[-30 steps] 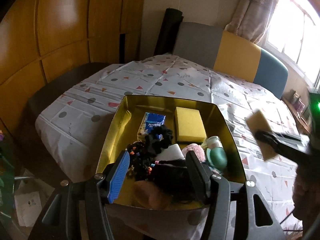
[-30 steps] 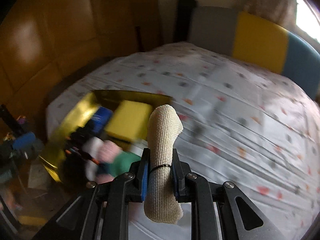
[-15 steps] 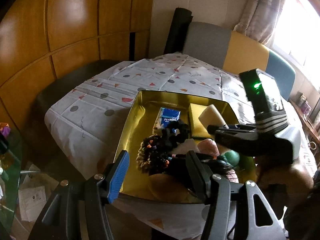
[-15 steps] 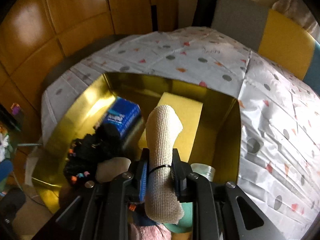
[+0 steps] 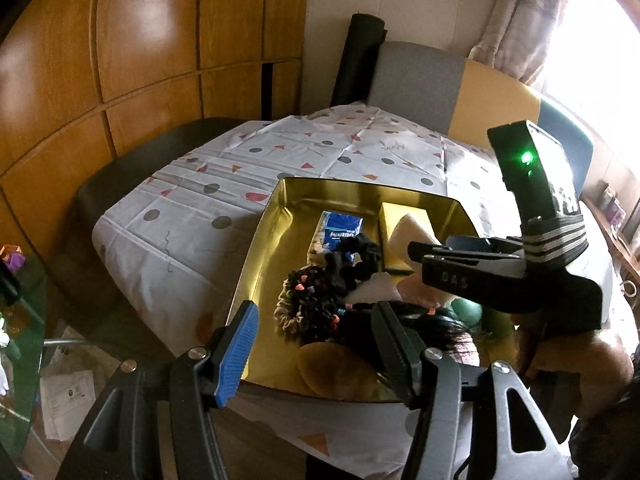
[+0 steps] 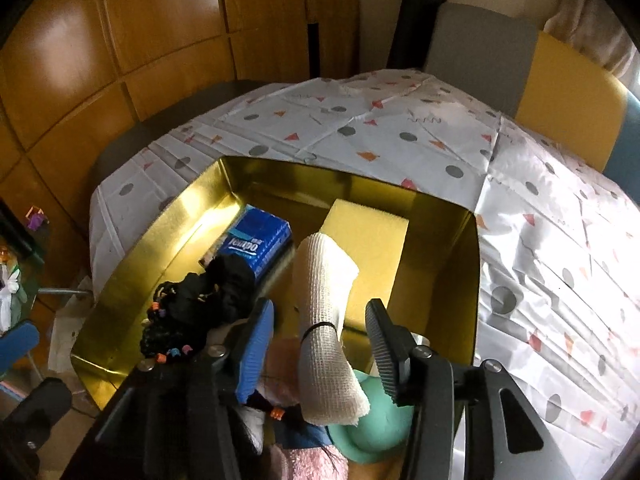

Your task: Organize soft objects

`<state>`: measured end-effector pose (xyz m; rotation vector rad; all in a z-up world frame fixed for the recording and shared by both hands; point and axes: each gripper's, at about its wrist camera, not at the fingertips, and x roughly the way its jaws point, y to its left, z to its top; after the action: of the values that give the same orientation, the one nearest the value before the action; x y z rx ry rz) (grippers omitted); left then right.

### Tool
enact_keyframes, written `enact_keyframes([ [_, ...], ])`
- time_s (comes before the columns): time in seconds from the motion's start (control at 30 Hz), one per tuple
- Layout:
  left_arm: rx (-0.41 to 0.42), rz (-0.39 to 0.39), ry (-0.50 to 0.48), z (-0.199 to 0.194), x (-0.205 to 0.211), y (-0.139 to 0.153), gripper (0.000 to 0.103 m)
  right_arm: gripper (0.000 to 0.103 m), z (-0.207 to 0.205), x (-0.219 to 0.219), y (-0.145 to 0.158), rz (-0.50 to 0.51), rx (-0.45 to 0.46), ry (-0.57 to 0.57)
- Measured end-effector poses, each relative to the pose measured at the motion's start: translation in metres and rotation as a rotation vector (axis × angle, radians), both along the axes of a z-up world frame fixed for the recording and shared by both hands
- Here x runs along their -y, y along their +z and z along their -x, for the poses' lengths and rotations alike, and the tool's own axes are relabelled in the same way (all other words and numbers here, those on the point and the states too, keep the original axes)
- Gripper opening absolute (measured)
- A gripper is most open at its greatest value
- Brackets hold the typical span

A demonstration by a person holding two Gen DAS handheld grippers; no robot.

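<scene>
Right wrist: my right hand-held gripper (image 6: 320, 344) is opening, dropping the bandage roll (image 6: 326, 320) into the gold tray (image 6: 168, 220). Next: pull clear.

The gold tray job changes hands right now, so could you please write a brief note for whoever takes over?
Right hand-held gripper: over the gold tray, jaws opening, pads clear of the bandage roll between them.
Left hand-held gripper: open, empty, at the tray's near edge.
Done: yellow sponge, tissue pack, hair ties in the tray.
Left: let the roll settle, draw the right hand-held gripper back; no other loose item in view.
</scene>
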<state>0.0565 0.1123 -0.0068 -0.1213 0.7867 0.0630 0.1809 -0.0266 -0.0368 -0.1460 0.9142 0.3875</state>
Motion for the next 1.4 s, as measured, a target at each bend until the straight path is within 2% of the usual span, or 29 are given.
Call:
enact_keyframes([
  [0.03,0.0,-0.004,0.001,0.001,0.001,0.0,0.059,0.056,0.002,0.001,0.002,-0.004,0.004,-0.003],
  [0.3,0.023,-0.006,0.003,0.008,0.008,0.004,0.059,0.066,0.038,0.03,0.024,-0.057,0.107,-0.088],
  [0.47,0.047,-0.013,0.005,0.015,0.014,0.008,0.059,0.077,0.078,0.055,0.039,-0.069,0.199,-0.208],
  [0.63,0.055,-0.013,0.005,0.023,0.02,0.008,0.059,0.078,0.11,0.066,0.04,-0.054,0.24,-0.278],
  [0.73,0.082,-0.028,-0.001,0.031,0.025,0.011,0.06,0.084,0.126,0.07,0.043,-0.057,0.263,-0.29],
  [1.1,0.128,-0.076,0.044,0.048,0.03,0.02,0.06,0.084,0.15,0.067,0.046,-0.036,0.3,-0.304],
  [1.4,0.144,-0.079,0.045,0.053,0.032,0.023,0.06,0.084,0.155,0.07,0.048,-0.044,0.313,-0.321],
])
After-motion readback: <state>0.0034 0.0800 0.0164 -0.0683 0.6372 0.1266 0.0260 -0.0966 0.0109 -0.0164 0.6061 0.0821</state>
